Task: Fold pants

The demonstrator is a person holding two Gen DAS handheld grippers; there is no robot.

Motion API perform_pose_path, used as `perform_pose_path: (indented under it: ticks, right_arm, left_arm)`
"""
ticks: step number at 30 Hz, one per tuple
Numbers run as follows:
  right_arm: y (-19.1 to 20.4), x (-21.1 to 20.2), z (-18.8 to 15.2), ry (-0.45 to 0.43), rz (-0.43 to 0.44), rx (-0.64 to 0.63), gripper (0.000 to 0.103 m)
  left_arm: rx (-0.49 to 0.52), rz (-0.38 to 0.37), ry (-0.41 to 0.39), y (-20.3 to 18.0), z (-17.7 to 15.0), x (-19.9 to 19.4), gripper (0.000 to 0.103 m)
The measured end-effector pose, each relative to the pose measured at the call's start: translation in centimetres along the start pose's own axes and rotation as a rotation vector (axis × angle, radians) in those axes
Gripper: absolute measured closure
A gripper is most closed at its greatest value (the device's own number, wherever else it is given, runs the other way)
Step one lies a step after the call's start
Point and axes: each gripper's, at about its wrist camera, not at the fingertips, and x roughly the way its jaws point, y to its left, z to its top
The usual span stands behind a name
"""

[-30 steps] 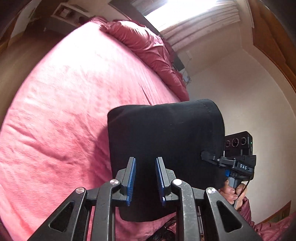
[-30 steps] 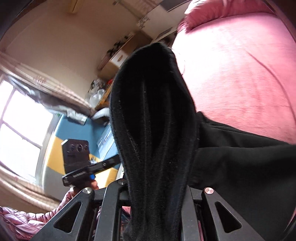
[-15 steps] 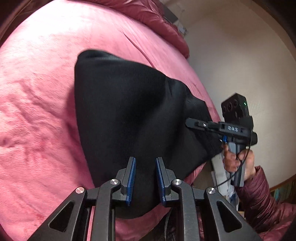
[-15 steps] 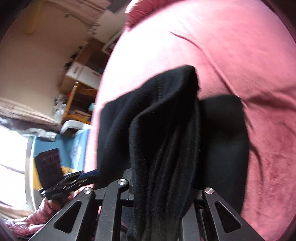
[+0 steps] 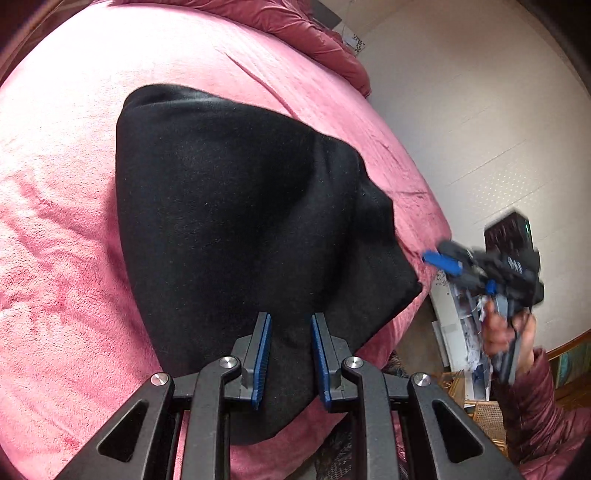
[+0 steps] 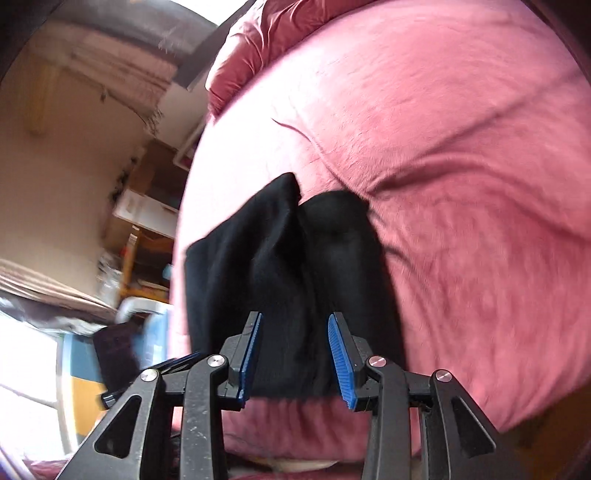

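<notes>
Folded pants [image 5: 236, 221] on bed [image 5: 55, 258], near its edge; pillows [image 5: 314, 33] behind, at far end.

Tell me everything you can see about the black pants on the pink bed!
The black pants are soft, fuzzy-looking cloth, folded into a thick bundle lying on the pink bed near its edge. The top is lumpy, with one corner poking up. The left hand-held gripper has a bottom corner between its blue pads. The right hand-held gripper is opening, its pads apart from the cloth.
</notes>
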Motion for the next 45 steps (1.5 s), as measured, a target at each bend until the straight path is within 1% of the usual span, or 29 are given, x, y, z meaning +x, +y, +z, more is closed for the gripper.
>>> perform_pose_path:
  ticks: [2,4,6,8,12,13,14,15,16,18,19,21,23,25,27,29,30,31,32,33,35,36,37,39,41,43,45]
  right_arm:
    - [0.1,-0.5,-1.7,0.006,0.029,0.012,0.065]
    - [0.2,0.3,-3.5,0.033,0.06,0.05,0.065]
    - [0.2,1.5,-4.4,0.049,0.043,0.063,0.065]
    - [-0.6,2.9,-4.9,0.054,0.045,0.115,0.065]
    - [-1.3,4.6,-4.3,0.005,0.04,0.203,0.065]
    - [-1.3,4.8,-4.1,-0.001,0.028,0.201,0.07]
    - [-1.0,4.7,-4.1,-0.007,0.0,0.183,0.077]
    - [-0.6,4.5,-4.0,-0.012,-0.037,0.154,0.095]
    - [-0.2,4.3,-4.1,-0.015,-0.054,0.13,0.095]
    - [0.6,3.1,-4.5,-0.027,-0.062,0.085,0.095]
    - [0.8,2.8,-4.6,-0.036,-0.069,0.061,0.095]
    - [1.1,1.8,-5.2,-0.042,-0.095,0.028,0.095]
    - [0.5,2.3,-5.6,-0.022,-0.155,0.02,0.095]
    - [-0.7,3.8,-5.7,0.0,-0.208,0.036,0.096]
    - [-1.6,4.6,-6.1,0.005,-0.212,0.056,0.096]
    - [-1.2,4.3,-5.9,0.009,-0.209,0.037,0.095]
    - [-0.9,4.0,-5.8,0.015,-0.202,0.026,0.093]
    - [-0.7,3.4,-5.6,0.026,-0.178,0.023,0.087]
    - [-0.7,3.1,-5.4,0.031,-0.17,0.02,0.086]
    - [-0.3,2.2,-5.0,0.022,-0.18,0.001,0.082]
    - [0.5,1.0,-4.3,-0.005,-0.189,-0.034,0.071]
    - [1.0,0.3,-3.6,-0.028,-0.184,-0.047,0.058]
    - [1.2,0.2,-3.1,-0.042,-0.179,-0.055,0.052]
    - [1.8,0.4,-1.5,-0.069,-0.175,-0.07,0.05]
    - [1.9,1.8,0.4,-0.075,-0.178,-0.084,0.05]
    - [2.2,3.3,1.8,-0.069,-0.192,-0.086,0.047]
    - [2.1,5.1,3.4,-0.043,-0.192,-0.085,0.045]
  left_arm:
    - [-0.008,-0.017,-0.02,0.3,-0.3,-0.7,0.081]
    - [-0.015,-0.032,-0.034,0.2,-0.5,-1.8,0.081]
    - [-0.015,-0.029,-0.047,0.1,-0.6,-2.7,0.081]
    - [-0.014,-0.032,-0.058,0.1,-0.7,-3.2,0.081]
    - [-0.005,-0.031,-0.1,0.2,-0.8,-4.6,0.081]
    - [-0.006,-0.026,-0.109,0.3,-0.7,-4.9,0.081]
    - [-0.006,-0.019,-0.118,0.1,-0.7,-5.1,0.081]
    - [-0.007,-0.011,-0.123,0.1,-0.7,-5.2,0.081]
    - [-0.007,-0.002,-0.124,0.2,-0.6,-5.3,0.081]
    - [-0.004,0.017,-0.126,0.5,-0.6,-5.5,0.081]
    - [-0.002,0.019,-0.125,0.5,-0.7,-5.5,0.081]
    - [0.002,0.037,-0.099,0.6,-0.7,-4.8,0.081]
    - [0.015,0.058,-0.041,0.4,-0.8,-3.0,0.081]
    - [0.027,0.072,-0.016,0.0,-1.0,-1.3,0.081]
    - [0.038,0.092,-0.006,-0.3,-1.2,-0.6,0.081]
    - [0.04,0.101,-0.011,-0.4,-1.4,-0.7,0.081]
    - [0.038,0.1,-0.01,-0.6,-1.2,-0.5,0.081]
    - [0.034,0.099,-0.014,-0.5,-1.2,-0.7,0.081]
    - [0.035,0.098,-0.021,-0.4,-1.2,-1.0,0.081]
    - [0.039,0.099,-0.028,-0.4,-1.2,-1.2,0.081]
    - [0.044,0.103,-0.037,-0.3,-1.6,-1.5,0.081]
    - [0.047,0.102,-0.043,-0.3,-1.7,-1.8,0.081]
    - [0.051,0.101,-0.047,-0.4,-1.8,-1.9,0.081]
    - [0.053,0.106,-0.054,-0.7,-2.1,-2.2,0.081]
    - [0.048,0.101,-0.064,-0.8,-2.3,-2.5,0.08]
    - [0.045,0.103,-0.073,-0.8,-2.4,-2.9,0.08]
    - [0.047,0.116,-0.091,-0.6,-2.4,-3.9,0.079]
